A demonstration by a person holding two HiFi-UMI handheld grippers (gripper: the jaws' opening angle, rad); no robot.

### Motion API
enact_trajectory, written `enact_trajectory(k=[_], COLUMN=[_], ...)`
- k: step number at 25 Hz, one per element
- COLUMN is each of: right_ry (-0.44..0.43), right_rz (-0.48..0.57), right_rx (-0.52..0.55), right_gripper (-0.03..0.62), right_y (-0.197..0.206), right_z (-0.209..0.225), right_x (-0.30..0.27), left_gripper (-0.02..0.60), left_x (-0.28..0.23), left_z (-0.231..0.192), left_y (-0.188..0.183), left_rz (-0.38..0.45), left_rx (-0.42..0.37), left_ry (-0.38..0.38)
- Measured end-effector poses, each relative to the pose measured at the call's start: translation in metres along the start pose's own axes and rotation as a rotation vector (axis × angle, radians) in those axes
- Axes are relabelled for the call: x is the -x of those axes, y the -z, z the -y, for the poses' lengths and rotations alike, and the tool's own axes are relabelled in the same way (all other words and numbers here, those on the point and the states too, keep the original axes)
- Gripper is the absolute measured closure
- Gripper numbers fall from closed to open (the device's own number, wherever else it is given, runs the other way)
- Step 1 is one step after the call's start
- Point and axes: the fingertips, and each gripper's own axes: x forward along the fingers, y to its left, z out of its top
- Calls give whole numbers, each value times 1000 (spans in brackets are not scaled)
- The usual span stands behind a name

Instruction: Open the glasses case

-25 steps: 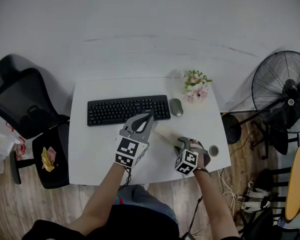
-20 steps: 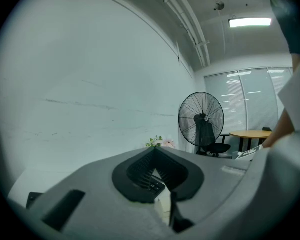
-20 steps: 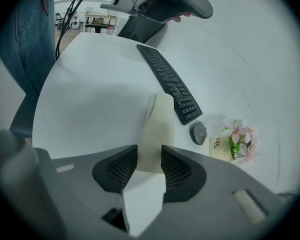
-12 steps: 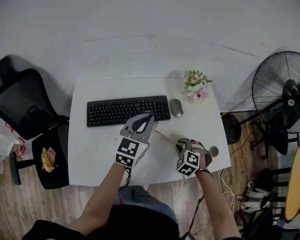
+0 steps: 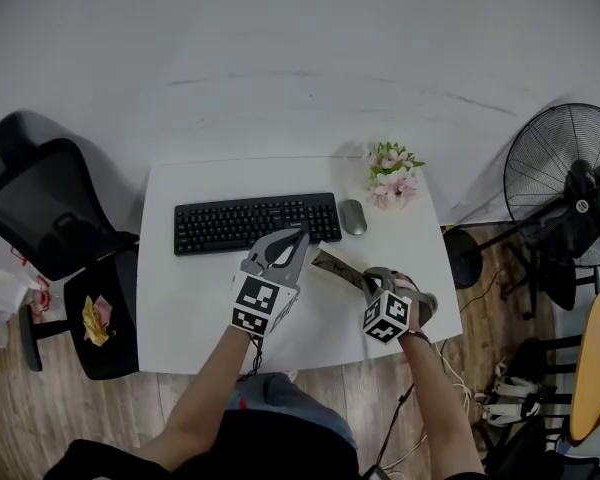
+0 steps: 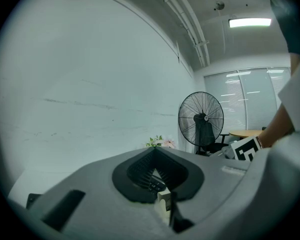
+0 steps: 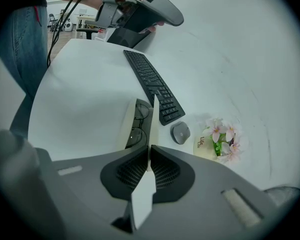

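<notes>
You are in the opening step itself. Your right gripper (image 7: 149,149) is closing its jaws on the thin free edge of the lid (image 5: 332,264). The lid already stands up off the glasses case (image 7: 126,129), so the spectacles (image 7: 136,123) show inside. Your left gripper (image 5: 296,240) has its jaws together on the cream end of the case.

The case lies on the tabletop (image 5: 200,298) between the two grippers. It is just at 6 o'clock of the right end of the keyboard (image 5: 255,222) and at 7 o'clock of the mouse (image 5: 352,214). In the head view its long axis runs from 10 o'clock, at the left gripper, to 4 o'clock, at the right one, with its open side facing up.

Next, I judge, you should swing the lid further back about its hinge while the left gripper keeps the base down. Follow the arc rather than pulling straight up, or the whole case may lift.
</notes>
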Motion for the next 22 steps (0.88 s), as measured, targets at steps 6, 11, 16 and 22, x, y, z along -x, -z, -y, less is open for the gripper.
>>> enact_trajectory(k=[6, 11, 16, 22], right_ry=[6, -12, -24, -31], right_rz=[-15, -14, -19, -23], right_rx=[10, -4, -25, -37], right_gripper=[581, 582, 579, 572], right_y=[3, 5, 8, 10], right_z=[16, 24, 31, 38], right_x=[-6, -12, -18, -24], left_gripper=[574, 574, 574, 574], left_x=[2, 5, 7, 8], left_z=[-6, -12, -16, -16], left_y=[0, 2, 2, 2], left_rz=[-4, -8, -6, -10], left_rx=[3, 8, 10, 7], left_ry=[-10, -25, -38, -46])
